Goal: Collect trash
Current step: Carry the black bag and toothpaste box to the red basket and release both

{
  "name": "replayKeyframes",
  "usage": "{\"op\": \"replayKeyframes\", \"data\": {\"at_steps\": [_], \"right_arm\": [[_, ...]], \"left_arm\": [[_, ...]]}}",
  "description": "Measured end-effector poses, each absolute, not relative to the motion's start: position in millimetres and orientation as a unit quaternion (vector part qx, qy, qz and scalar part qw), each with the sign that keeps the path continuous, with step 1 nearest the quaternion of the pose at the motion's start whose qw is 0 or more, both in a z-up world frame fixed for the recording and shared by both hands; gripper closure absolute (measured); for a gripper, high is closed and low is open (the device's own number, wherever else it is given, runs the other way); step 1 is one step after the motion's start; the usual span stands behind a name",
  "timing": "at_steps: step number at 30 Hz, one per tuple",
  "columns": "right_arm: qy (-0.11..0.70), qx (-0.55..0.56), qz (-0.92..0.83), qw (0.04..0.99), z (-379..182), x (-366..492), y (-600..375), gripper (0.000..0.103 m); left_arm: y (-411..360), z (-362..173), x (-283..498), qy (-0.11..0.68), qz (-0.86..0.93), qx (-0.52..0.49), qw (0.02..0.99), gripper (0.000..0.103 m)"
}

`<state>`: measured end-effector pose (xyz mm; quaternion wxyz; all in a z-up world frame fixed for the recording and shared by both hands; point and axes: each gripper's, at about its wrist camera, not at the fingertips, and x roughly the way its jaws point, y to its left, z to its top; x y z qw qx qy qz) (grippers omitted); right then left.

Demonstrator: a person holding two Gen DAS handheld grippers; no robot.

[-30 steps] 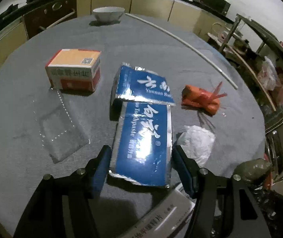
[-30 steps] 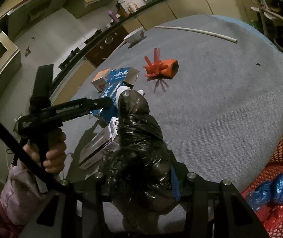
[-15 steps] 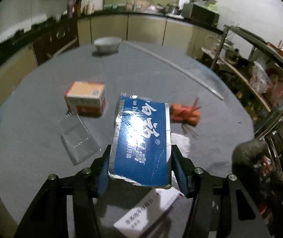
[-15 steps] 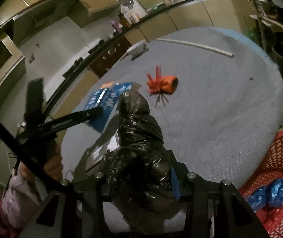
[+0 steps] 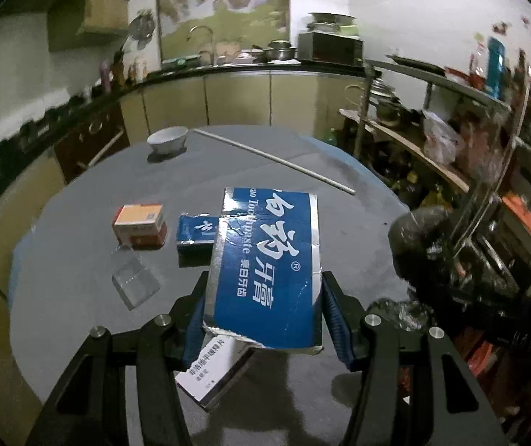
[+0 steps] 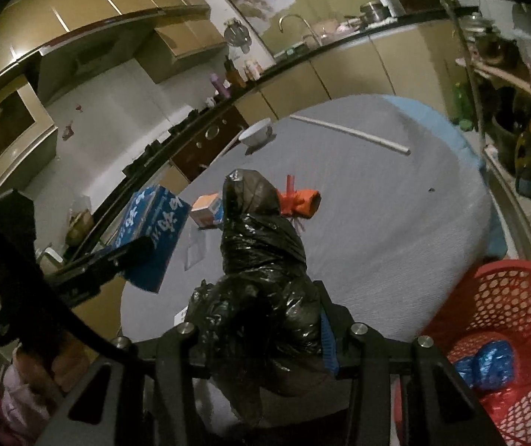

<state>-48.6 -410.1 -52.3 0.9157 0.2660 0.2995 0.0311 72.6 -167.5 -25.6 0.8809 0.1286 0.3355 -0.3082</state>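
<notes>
My left gripper (image 5: 265, 308) is shut on a flattened blue toothpaste box (image 5: 265, 264) and holds it in the air above the round grey table (image 5: 79, 278). The box also shows in the right wrist view (image 6: 154, 234), well above the table's left edge. My right gripper (image 6: 261, 319) is shut on a crumpled black plastic bag (image 6: 261, 260), held over the table's near edge. The bag also shows at the right of the left wrist view (image 5: 425, 245). An orange wrapper (image 6: 300, 202) lies on the table behind the bag.
On the table lie a second blue box (image 5: 196, 230), an orange-and-red box (image 5: 141, 225), a clear plastic lid (image 5: 133, 278), a white box (image 5: 213, 371), a white bowl (image 5: 167, 139) and a long white rod (image 5: 272, 158). A red mesh basket (image 6: 499, 334) with blue trash stands at the right.
My left gripper has lifted the blue toothpaste box off the table and raised it high. The second blue box stays on the table. My right gripper has also risen with the black bag.
</notes>
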Motion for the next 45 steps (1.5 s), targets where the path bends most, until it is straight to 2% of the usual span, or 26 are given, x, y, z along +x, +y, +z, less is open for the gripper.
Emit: {"op": "replayKeyframes", "data": {"at_steps": [10, 27, 45], "right_arm": [[0.275, 0.258, -0.003, 0.926, -37.2, -81.6, -426.3, 0.059], [0.260, 0.286, -0.100, 0.917, -50.8, -145.5, -493.7, 0.059], [0.273, 0.351, -0.210, 0.870, -93.6, -206.8, -569.6, 0.057]], "left_arm": [[-196.7, -21.3, 42.3, 0.328, -0.300, 0.178, 0.878, 0.045], [-271.5, -31.2, -6.1, 0.312, -0.368, 0.251, 0.839, 0.045], [-365.3, -88.3, -38.1, 0.404, -0.473, 0.284, 0.730, 0.043]]}}
